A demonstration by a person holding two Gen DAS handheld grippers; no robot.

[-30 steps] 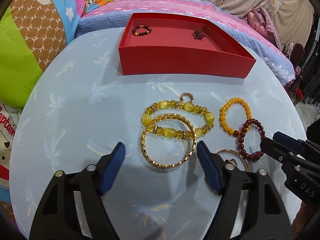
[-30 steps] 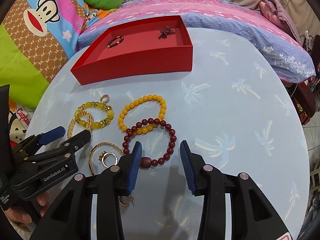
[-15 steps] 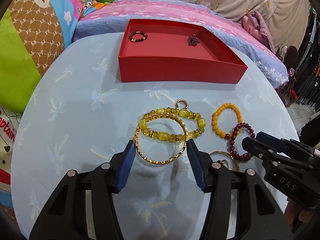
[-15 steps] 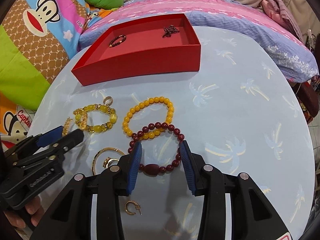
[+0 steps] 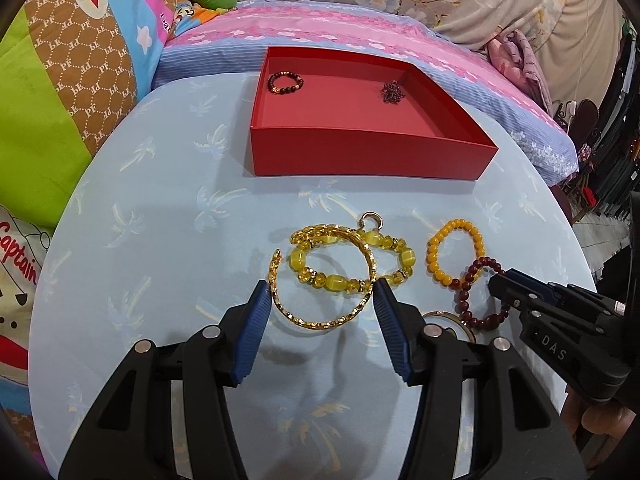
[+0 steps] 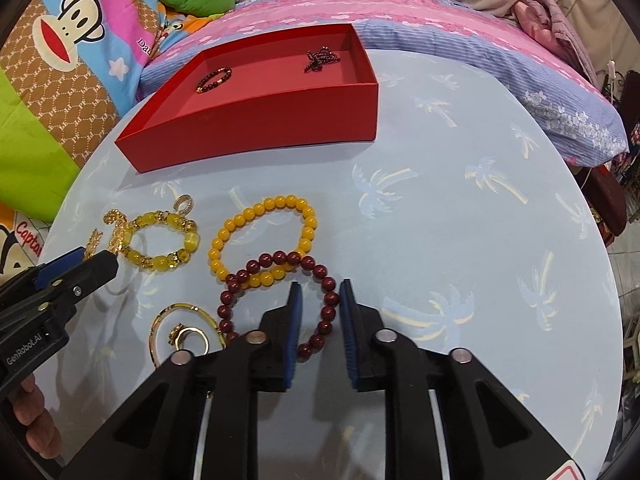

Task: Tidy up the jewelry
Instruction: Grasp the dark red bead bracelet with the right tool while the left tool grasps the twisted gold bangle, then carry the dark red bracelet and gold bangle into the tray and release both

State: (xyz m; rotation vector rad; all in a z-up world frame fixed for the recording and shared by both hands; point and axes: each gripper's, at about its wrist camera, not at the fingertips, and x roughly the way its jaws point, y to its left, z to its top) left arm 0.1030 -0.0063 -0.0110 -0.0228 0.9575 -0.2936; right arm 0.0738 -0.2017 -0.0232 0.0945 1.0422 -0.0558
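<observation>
My left gripper (image 5: 320,300) has its blue pads against both sides of a gold bangle (image 5: 320,322), which has tilted up over a yellow stone bracelet (image 5: 340,276). My right gripper (image 6: 318,304) is narrowly open with its jaws around the right side of a dark red bead bracelet (image 6: 326,314), pads not touching it. That bracelet overlaps an orange bead bracelet (image 6: 260,216). A red tray (image 5: 360,152) at the back of the table holds a dark bead bracelet (image 5: 285,82) and a small dark chain (image 5: 394,90).
A thin gold bangle with a ring inside it (image 6: 188,330) lies left of my right gripper. A small hoop charm (image 5: 372,220) lies behind the yellow bracelet. The round table (image 6: 480,240) has a light blue palm-print cloth. Cushions and bedding surround it.
My left gripper has closed in on the gold bangle, which has shifted and tilted up. My right gripper has narrowed and moved forward around the dark red bracelet's right side.
</observation>
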